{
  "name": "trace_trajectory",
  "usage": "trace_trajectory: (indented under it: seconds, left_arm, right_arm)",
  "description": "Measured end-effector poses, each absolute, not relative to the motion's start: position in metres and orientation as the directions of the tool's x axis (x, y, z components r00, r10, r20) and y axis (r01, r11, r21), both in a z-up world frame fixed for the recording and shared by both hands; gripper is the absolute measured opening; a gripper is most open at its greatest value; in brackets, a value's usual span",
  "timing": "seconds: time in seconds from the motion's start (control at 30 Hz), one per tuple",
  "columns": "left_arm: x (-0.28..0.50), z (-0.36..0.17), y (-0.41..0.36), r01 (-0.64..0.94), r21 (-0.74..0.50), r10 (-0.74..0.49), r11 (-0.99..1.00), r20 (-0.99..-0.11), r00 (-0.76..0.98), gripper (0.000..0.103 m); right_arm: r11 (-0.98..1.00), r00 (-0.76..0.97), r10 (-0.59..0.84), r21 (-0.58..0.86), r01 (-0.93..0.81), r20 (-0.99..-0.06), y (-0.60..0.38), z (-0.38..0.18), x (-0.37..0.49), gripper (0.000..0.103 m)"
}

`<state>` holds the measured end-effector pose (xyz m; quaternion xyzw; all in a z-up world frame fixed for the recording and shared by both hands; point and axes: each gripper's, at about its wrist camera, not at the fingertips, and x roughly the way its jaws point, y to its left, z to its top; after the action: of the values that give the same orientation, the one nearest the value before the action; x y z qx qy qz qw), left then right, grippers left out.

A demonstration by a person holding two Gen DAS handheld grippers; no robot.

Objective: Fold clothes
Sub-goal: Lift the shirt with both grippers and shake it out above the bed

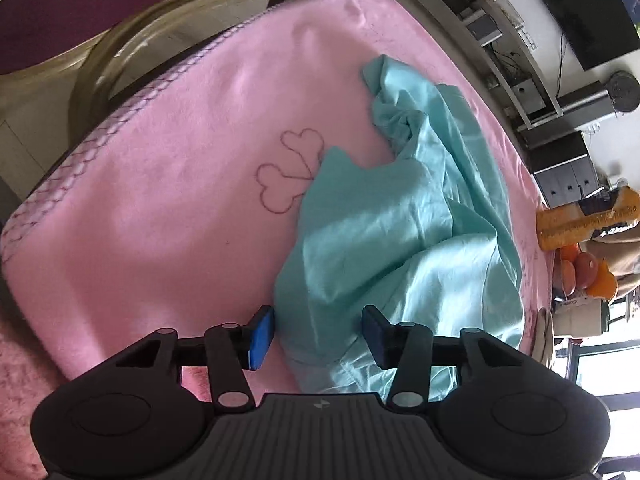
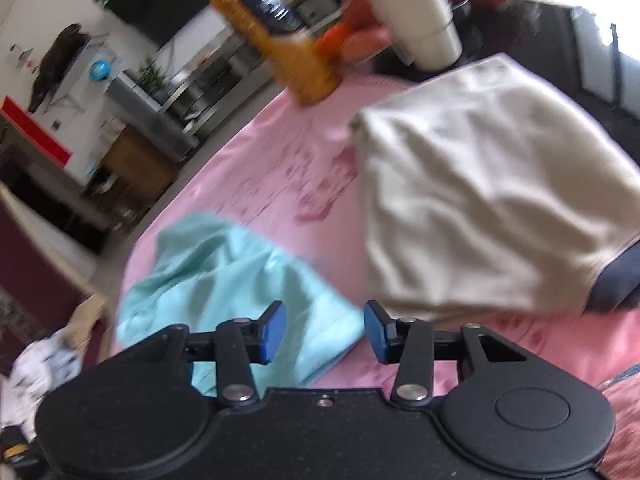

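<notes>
Turquoise and thin, the garment lies crumpled on the pink blanket that covers the table, bunched into ridges with one end twisted away toward the far edge. We judge it light, limp and a little slick, so it will sag and slide rather than hold a crease, and it wants smoothing flat before any fold. Our left gripper hovers low over its near end with the jaws spread and nothing pinched; cloth shows under the gap, though we cannot tell whether the pads touch it. Our right gripper also stands parted and empty, above the garment's near corner, with a folded cream cloth just beside. We would take hold at a hem or corner on each side, pinching a single layer near the edge, since a grab at the bunched middle would likely gather several layers and drag the blanket.
</notes>
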<state>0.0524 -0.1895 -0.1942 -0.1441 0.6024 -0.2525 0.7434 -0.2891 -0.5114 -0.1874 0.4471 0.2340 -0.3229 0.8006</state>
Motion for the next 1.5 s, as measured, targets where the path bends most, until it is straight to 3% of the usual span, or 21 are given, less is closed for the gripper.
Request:
trace_trajectory:
  seconds: [0.27,0.5,0.57,0.6,0.73,0.9,0.97,1.13,1.3,1.4,1.5]
  left_arm:
    - [0.046,-0.201,-0.198,0.261,-0.492,-0.538,0.831,-0.829,0.152,0.006]
    - [0.042,-0.191,-0.185,0.238,-0.516,-0.564,0.823,-0.793,0.23,0.0]
    - [0.039,-0.181,-0.179,0.242,-0.53,-0.58,0.813,-0.769,0.266,0.0]
    - [0.037,-0.175,-0.175,0.241,-0.541,-0.592,0.805,-0.754,0.284,0.0]
    - [0.034,-0.149,-0.165,0.245,-0.597,-0.644,0.764,-0.685,0.341,0.0]
    - [0.041,-0.073,-0.167,0.301,-0.646,-0.704,0.701,-0.559,0.439,0.0]
    - [0.04,-0.031,-0.168,0.357,-0.646,-0.724,0.675,-0.486,0.49,0.0]
    - [-0.01,0.086,-0.137,0.545,-0.593,-0.751,0.593,-0.162,0.64,0.0]
    - [-0.066,0.15,-0.102,0.659,-0.546,-0.738,0.517,0.105,0.666,0.0]
    - [-0.084,0.17,-0.094,0.689,-0.525,-0.724,0.499,0.184,0.664,0.0]
    - [-0.075,0.173,-0.106,0.669,-0.54,-0.738,0.511,0.123,0.663,0.0]
  right_arm:
    - [0.279,0.684,-0.148,0.633,0.722,-0.714,-0.522,-0.216,-0.278,0.036]
    - [0.056,0.734,-0.064,0.732,0.679,-0.676,-0.53,-0.239,-0.274,0.038]
    - [0.031,0.732,-0.088,0.732,0.68,-0.676,-0.53,-0.239,-0.272,0.019]
    - [0.045,0.718,-0.109,0.718,0.695,-0.688,-0.529,-0.235,-0.271,0.005]
    - [0.113,0.719,-0.235,0.716,0.689,-0.654,-0.521,-0.202,-0.274,0.004]
    - [0.186,0.779,-0.331,0.772,0.608,-0.533,-0.525,-0.128,-0.27,0.004]
    - [0.265,0.815,-0.371,0.791,0.551,-0.444,-0.523,-0.079,-0.268,0.004]
    - [0.588,0.848,-0.515,0.67,0.452,-0.12,-0.476,0.048,-0.296,0.003]
    - [0.702,0.837,-0.538,0.602,0.381,0.098,-0.43,0.111,-0.339,0.003]
    - [0.732,0.823,-0.534,0.593,0.336,0.194,-0.419,0.131,-0.358,0.003]
    - [0.729,0.829,-0.528,0.599,0.331,0.184,-0.427,0.142,-0.35,0.003]
